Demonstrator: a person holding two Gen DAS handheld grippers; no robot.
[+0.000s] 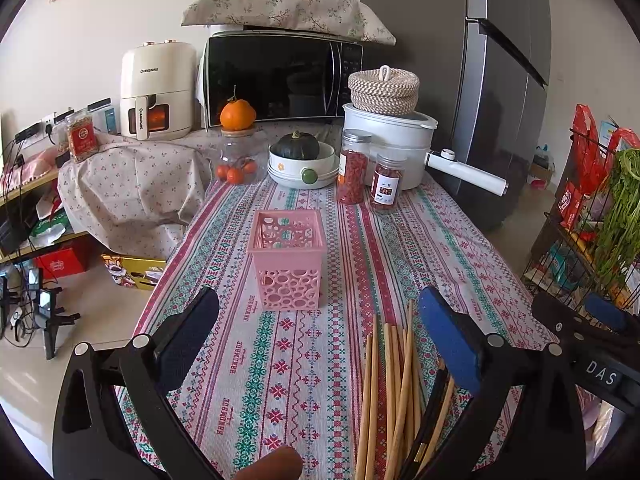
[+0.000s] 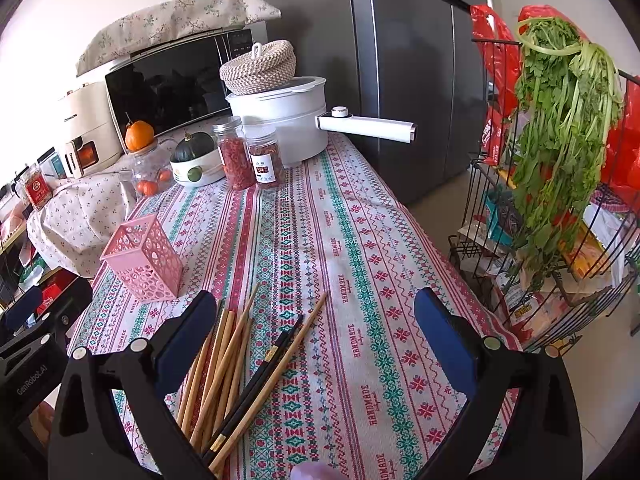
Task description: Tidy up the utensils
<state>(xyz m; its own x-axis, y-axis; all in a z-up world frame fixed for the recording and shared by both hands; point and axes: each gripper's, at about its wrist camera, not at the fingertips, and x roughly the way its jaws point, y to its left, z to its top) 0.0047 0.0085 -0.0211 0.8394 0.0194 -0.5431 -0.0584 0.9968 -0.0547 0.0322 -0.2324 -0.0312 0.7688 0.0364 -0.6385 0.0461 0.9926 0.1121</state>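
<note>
Both my grippers' jaws gape empty; the chopsticks (image 2: 224, 364) lie lengthwise just under my right gripper (image 2: 316, 328), the pink basket (image 1: 286, 258) ahead-left.

1. A tall grey refrigerator (image 2: 404, 80) stands against the pale wall (image 1: 100, 8).
2. A patterned tablecloth (image 2: 340, 280) covers the table.
3. A black wire rack (image 2: 560, 264) stands beside it on the light floor (image 1: 92, 300).
</note>
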